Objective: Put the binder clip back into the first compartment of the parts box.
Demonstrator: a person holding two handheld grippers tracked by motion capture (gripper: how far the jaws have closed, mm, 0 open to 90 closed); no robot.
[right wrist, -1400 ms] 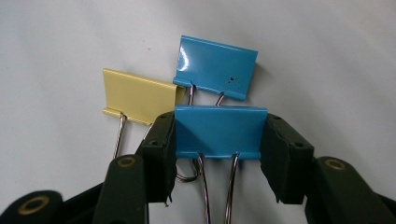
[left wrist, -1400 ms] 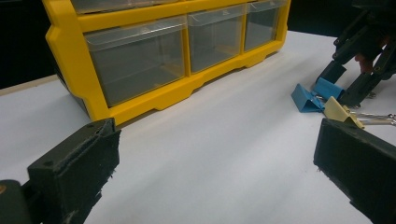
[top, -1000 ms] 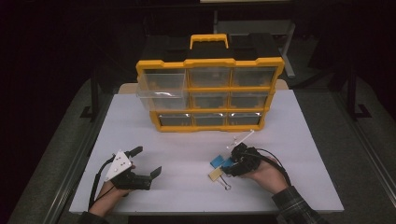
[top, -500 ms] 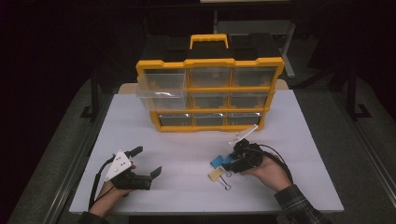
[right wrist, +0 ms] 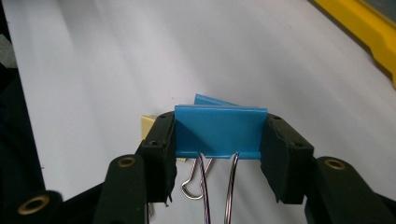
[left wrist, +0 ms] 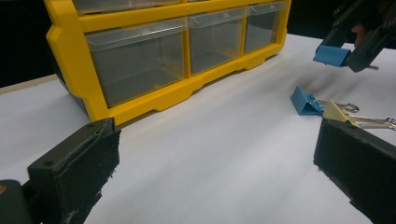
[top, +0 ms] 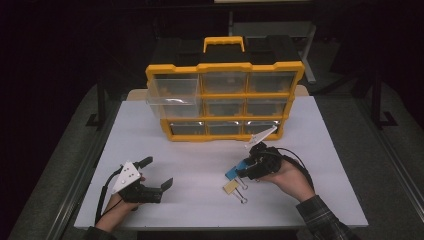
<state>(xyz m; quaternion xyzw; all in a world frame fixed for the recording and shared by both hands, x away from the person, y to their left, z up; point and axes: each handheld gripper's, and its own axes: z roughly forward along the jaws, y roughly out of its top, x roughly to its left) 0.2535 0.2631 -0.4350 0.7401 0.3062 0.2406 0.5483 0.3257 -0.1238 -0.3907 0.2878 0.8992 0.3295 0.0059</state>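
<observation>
A white counter (top: 320,150) seen from above, with a person's two hands entering from the near edge, each holding a two-jaw gripper. At the far middle stands a yellow organizer case (top: 224,102) with clear drawers in three rows; its upper left drawer (top: 172,92) is pulled out toward the near side, probably to receive small items.

The right gripper (top: 245,170), at near right, is clamped on a blue binder clip (right wrist: 220,131). Its jaws press the two short ends of the clip's folded body, about half closed, and the clip's wire handles (right wrist: 219,186) hang toward the gripper's base. The clip is raised just off the counter, a hold that looks suited to carrying it toward the case.

Two more clips lie on the counter just below and to the near side of the held one: a second blue clip (left wrist: 306,101) and a pale yellow clip (top: 231,187), touching or nearly so, their handles pointing right.

The left gripper (top: 160,172), at near left, rests low over the counter with its jaws spread wide and nothing between them, seemingly waiting well apart from the clips.
</observation>
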